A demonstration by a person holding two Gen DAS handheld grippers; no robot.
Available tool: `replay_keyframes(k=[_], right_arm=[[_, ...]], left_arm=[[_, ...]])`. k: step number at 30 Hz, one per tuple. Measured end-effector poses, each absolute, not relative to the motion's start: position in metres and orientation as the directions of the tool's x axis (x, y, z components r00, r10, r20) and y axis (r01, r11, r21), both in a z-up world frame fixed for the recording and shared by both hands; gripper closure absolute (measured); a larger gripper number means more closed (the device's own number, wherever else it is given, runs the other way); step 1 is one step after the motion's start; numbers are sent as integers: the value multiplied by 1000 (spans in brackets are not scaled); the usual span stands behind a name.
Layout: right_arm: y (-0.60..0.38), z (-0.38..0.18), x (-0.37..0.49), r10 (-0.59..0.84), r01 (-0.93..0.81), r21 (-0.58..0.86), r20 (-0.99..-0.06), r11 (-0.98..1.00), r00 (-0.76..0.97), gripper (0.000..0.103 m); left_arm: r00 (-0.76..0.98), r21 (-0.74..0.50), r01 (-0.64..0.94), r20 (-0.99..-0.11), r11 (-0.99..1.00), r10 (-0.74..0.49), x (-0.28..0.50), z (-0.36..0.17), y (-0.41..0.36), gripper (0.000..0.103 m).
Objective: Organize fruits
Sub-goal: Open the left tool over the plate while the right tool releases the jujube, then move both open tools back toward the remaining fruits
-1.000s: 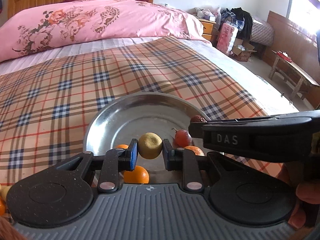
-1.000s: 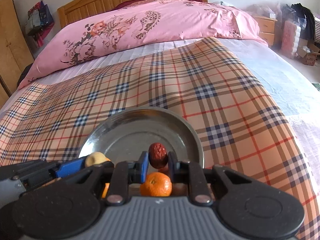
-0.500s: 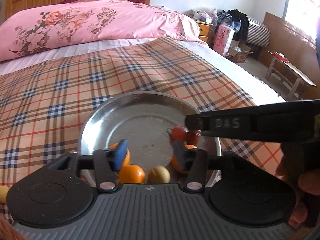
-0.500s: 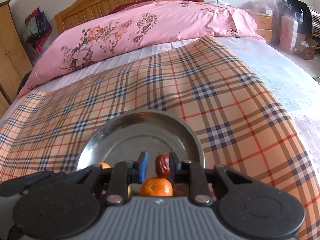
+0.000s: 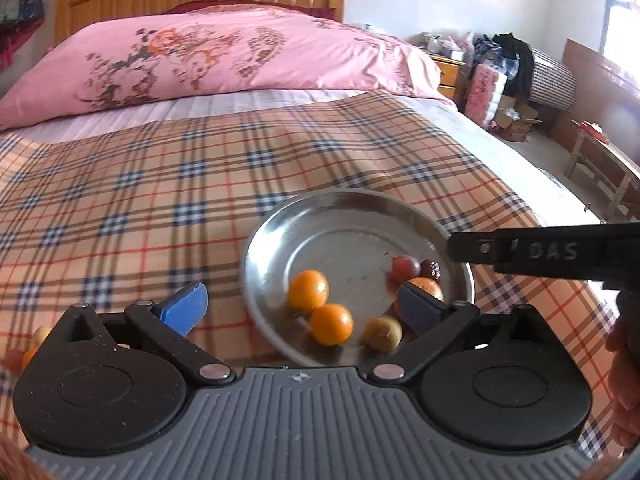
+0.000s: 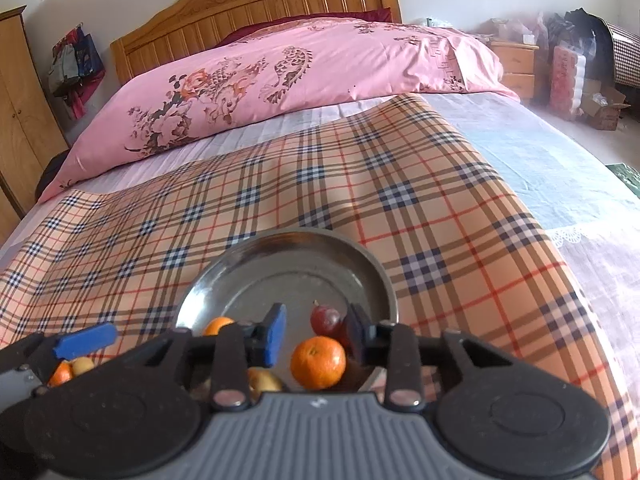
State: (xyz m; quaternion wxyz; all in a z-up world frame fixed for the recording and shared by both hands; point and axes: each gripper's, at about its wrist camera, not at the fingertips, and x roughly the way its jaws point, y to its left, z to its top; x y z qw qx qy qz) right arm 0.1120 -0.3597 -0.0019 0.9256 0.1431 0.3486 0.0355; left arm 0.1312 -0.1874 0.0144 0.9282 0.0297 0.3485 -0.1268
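Note:
A round steel plate (image 5: 280, 236) (image 6: 360, 256) lies on the plaid cloth. In it are two oranges (image 5: 308, 290) (image 5: 331, 324), a yellow fruit (image 5: 382, 333), a third orange (image 5: 424, 285) (image 6: 318, 362), a red fruit (image 5: 405, 267) (image 6: 325, 318) and a dark red date (image 5: 431, 269). My left gripper (image 5: 302, 312) is open and empty over the plate's near left rim. My right gripper (image 6: 316, 334) is open and empty just above the orange and the red fruit. More small fruits (image 5: 28, 346) (image 6: 70, 370) lie on the cloth to the left of the plate.
The plaid cloth (image 5: 140, 200) covers the bed, with a pink pillow (image 5: 224, 52) and a wooden headboard (image 6: 256, 8) at the back. The bed edge drops off to the right, where a nightstand (image 6: 514, 66), boxes and a bench (image 5: 600, 164) stand.
My left gripper let the yellow fruit drop into the plate, opened wide and swung left. My right gripper opened and let go of the dark red date.

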Motion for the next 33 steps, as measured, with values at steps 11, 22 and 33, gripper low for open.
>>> replay_keyframes(k=[11, 22, 33], right_arm=[[-338, 12, 90, 175, 1, 267, -635, 964, 752, 52], [-311, 12, 79, 210, -46, 261, -646, 964, 734, 52], [-281, 12, 77, 245, -103, 248, -651, 963, 719, 50]], left_arm=[[736, -31, 191, -656, 981, -164, 114, 23, -153, 0], [745, -40, 135, -655, 990, -128, 101, 26, -118, 0], [750, -49, 81, -654, 996, -93, 97, 28, -91, 0]])
